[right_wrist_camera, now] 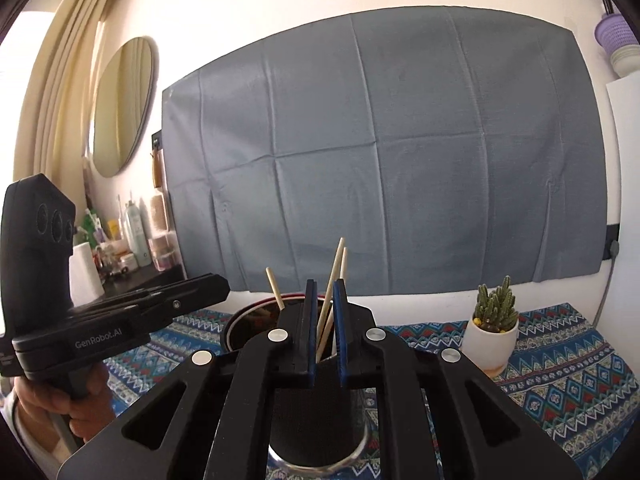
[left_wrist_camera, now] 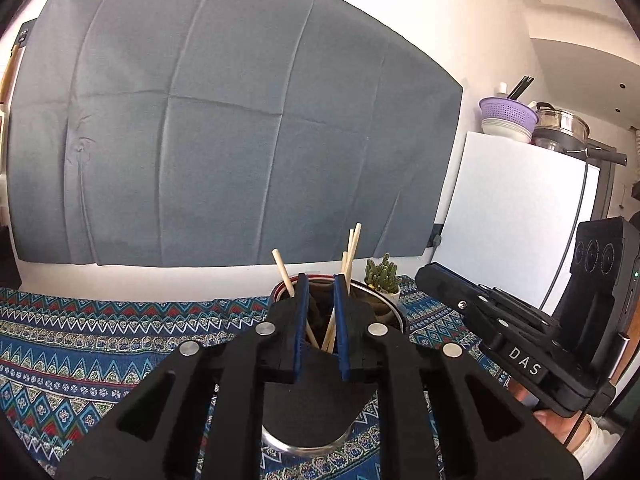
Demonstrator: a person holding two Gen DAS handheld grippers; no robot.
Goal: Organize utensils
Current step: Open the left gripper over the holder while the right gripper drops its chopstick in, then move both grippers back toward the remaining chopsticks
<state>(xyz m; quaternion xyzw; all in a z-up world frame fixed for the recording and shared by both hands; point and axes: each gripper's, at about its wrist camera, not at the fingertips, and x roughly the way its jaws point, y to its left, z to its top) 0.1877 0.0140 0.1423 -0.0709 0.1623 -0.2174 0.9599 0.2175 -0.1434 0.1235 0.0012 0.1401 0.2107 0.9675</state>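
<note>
Several wooden chopsticks (left_wrist_camera: 353, 254) stand upright in a round dark pot with a red-and-white rim (left_wrist_camera: 280, 289) on the patterned tablecloth. My left gripper (left_wrist_camera: 320, 280) is open, its blue-padded fingers just in front of the pot, with nothing between them. In the right wrist view the chopsticks (right_wrist_camera: 335, 276) rise behind my right gripper (right_wrist_camera: 325, 282), which is open and empty in front of the same pot (right_wrist_camera: 248, 314). Each gripper shows in the other's view, the right one (left_wrist_camera: 430, 276) and the left one (right_wrist_camera: 218, 286).
A metal-rimmed dish (left_wrist_camera: 304, 450) lies under the grippers. A small cactus in a white pot (right_wrist_camera: 493, 330) stands to the right. A blue patterned cloth (left_wrist_camera: 80, 344) covers the table. A white fridge (left_wrist_camera: 516, 216) stands right, a shelf of bottles (right_wrist_camera: 132, 236) left.
</note>
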